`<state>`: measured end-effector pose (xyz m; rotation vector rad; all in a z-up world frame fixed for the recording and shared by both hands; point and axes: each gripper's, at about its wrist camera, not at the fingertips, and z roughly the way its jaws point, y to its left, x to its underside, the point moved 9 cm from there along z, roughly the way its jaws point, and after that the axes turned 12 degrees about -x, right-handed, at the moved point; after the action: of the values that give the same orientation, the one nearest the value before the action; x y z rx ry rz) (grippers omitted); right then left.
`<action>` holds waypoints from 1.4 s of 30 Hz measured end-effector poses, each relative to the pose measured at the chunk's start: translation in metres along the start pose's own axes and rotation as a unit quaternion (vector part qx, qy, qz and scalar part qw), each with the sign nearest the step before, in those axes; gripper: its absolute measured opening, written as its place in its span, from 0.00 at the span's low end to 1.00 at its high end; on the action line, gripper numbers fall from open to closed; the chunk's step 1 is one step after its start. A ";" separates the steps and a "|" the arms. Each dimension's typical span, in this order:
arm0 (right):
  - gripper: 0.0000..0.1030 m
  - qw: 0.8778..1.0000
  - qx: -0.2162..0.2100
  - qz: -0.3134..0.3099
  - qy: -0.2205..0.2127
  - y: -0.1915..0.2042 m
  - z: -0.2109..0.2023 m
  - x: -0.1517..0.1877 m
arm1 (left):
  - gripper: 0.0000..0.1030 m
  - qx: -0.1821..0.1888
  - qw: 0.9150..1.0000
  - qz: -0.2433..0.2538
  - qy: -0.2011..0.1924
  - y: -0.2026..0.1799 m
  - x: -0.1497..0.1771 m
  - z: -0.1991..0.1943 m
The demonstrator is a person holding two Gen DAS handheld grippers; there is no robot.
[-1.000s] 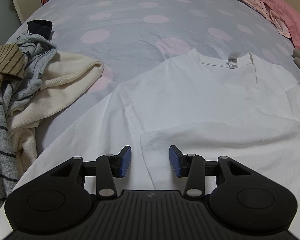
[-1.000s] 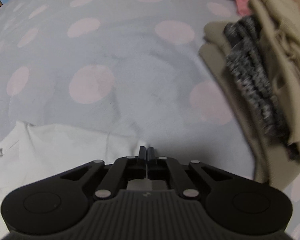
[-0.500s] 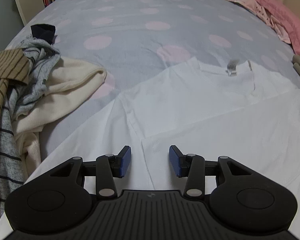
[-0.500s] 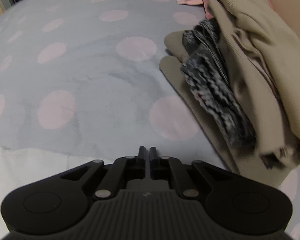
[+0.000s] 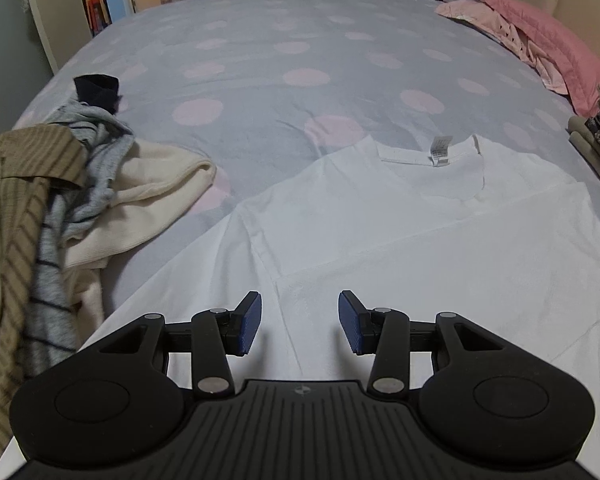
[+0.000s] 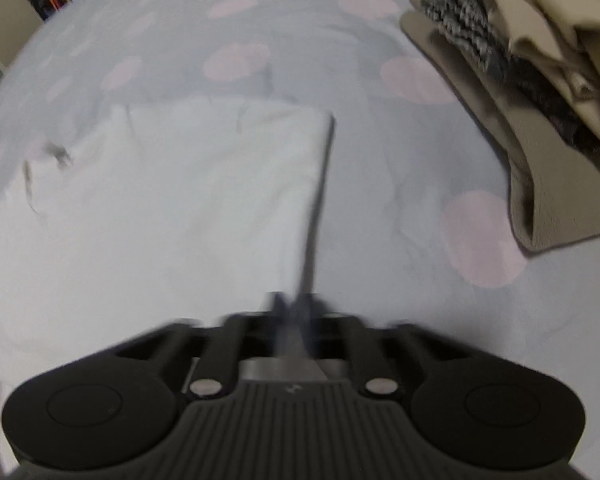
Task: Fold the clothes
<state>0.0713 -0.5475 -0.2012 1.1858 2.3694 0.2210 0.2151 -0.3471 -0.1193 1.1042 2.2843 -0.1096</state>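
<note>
Though right gripper (image 6: 294, 308) blurred, jaws pressed together; left gripper (image 5: 299, 322) jaws spread over white shirt (image 5: 400, 216).

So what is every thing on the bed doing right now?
white T-shirt: spread flat, right side folded over
left gripper: open, holding nothing
right gripper: shut, blurred
clothes pile: crumpled, unfolded
folded stack: folded
pink pillow: lying at the bed's edge
</note>
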 end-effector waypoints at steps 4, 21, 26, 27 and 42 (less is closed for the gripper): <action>0.00 1.000 0.009 0.027 -0.014 -0.011 0.002 -0.004 | 0.39 -0.008 1.000 -0.002 -0.013 0.010 0.004 -0.018; 0.32 0.999 0.020 0.013 -0.038 0.023 -0.064 0.046 | 0.40 -0.092 0.994 -0.060 -0.018 0.115 0.049 -0.070; 0.38 0.997 0.022 -0.035 -0.062 0.049 -0.076 0.072 | 0.44 -0.122 0.989 -0.085 -0.009 0.151 0.068 -0.089; 0.38 0.997 0.020 -0.044 -0.063 0.054 -0.077 0.076 | 0.44 -0.130 0.987 -0.092 -0.003 0.157 0.073 -0.092; 0.43 0.992 -0.002 -0.110 -0.064 0.094 -0.089 0.109 | 0.12 -0.150 0.981 -0.120 0.027 0.194 0.140 -0.121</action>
<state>0.0392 -0.3979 -0.1285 0.8995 2.3609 0.0728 0.2340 -0.0859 -0.0616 0.6831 2.3781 0.1693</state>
